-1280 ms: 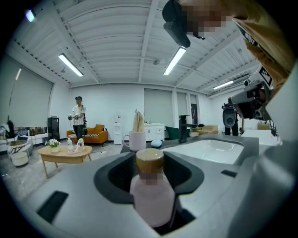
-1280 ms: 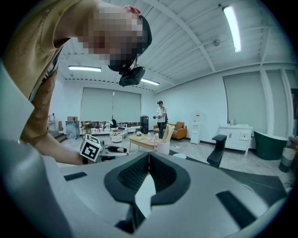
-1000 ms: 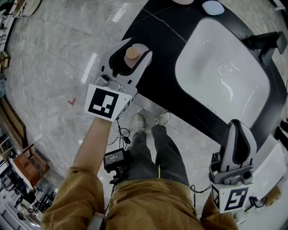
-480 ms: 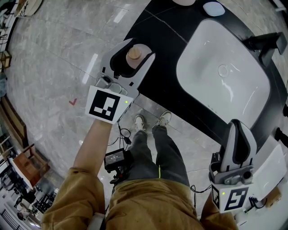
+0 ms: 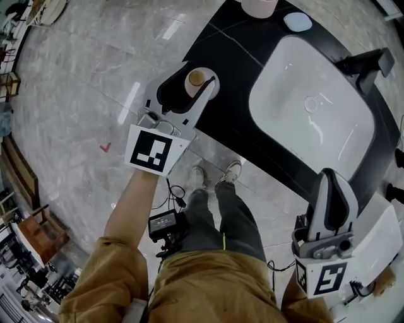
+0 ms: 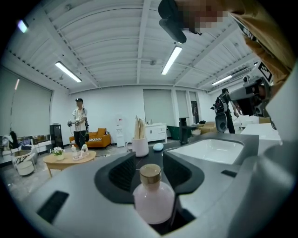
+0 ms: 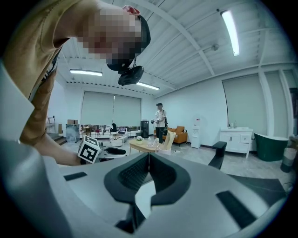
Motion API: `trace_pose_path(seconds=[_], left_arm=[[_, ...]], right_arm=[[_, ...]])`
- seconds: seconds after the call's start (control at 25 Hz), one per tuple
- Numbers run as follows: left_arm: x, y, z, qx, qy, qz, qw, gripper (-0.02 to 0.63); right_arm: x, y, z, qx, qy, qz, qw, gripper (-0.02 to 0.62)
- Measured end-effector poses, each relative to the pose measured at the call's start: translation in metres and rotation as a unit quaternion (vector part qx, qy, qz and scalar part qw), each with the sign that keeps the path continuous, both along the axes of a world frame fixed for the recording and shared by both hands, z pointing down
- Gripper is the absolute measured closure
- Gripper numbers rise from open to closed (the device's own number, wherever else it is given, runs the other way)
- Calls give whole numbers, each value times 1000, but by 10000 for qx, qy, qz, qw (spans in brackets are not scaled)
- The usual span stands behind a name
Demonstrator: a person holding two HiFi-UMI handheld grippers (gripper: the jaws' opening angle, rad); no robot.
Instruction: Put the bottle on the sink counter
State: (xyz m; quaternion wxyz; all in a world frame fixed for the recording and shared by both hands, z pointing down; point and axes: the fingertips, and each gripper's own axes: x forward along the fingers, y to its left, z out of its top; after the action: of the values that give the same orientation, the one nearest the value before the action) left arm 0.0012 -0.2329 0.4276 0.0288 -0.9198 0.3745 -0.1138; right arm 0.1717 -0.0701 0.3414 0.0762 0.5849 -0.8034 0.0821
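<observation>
Progress: placement pending | left gripper (image 5: 196, 70) jaws closing on pink round tan-capped bottle (image 6: 153, 200), upright over glossy black sink counter (image 5: 233, 57) edge, 11 o'clock | right gripper (image 5: 333, 180) pinched together, empty, 5 o'clock | remaining: lower, release.

The desk (image 5: 230, 72) is a black counter crossed by a thin pale seam, and it stands on a glossy grey marbled floor (image 5: 76, 94). Its near corner lies under the left gripper (image 5: 194, 68), whose jaws are closing on the bottle (image 5: 197, 79) between them. Whether the bottle's base rests on the desk cannot be told. To that gripper's right a white rounded basin (image 5: 315, 126) is sunk into the desk, with a black faucet (image 5: 366, 63) on the basin's far side. Ahead of the gripper, at the desk's far end, stands a pale cup (image 5: 259, 6) holding pale upright things. Just beside it lies a blue oval object (image 5: 297, 22).
</observation>
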Motion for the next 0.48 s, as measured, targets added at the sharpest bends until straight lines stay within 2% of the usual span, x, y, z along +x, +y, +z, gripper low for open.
trace_pose_path(seconds=[0.48], left_arm=[[-2, 14, -26, 133, 88, -22, 9999, 465]], right_arm=[[-4, 10, -25, 228, 80, -11, 9997, 589]])
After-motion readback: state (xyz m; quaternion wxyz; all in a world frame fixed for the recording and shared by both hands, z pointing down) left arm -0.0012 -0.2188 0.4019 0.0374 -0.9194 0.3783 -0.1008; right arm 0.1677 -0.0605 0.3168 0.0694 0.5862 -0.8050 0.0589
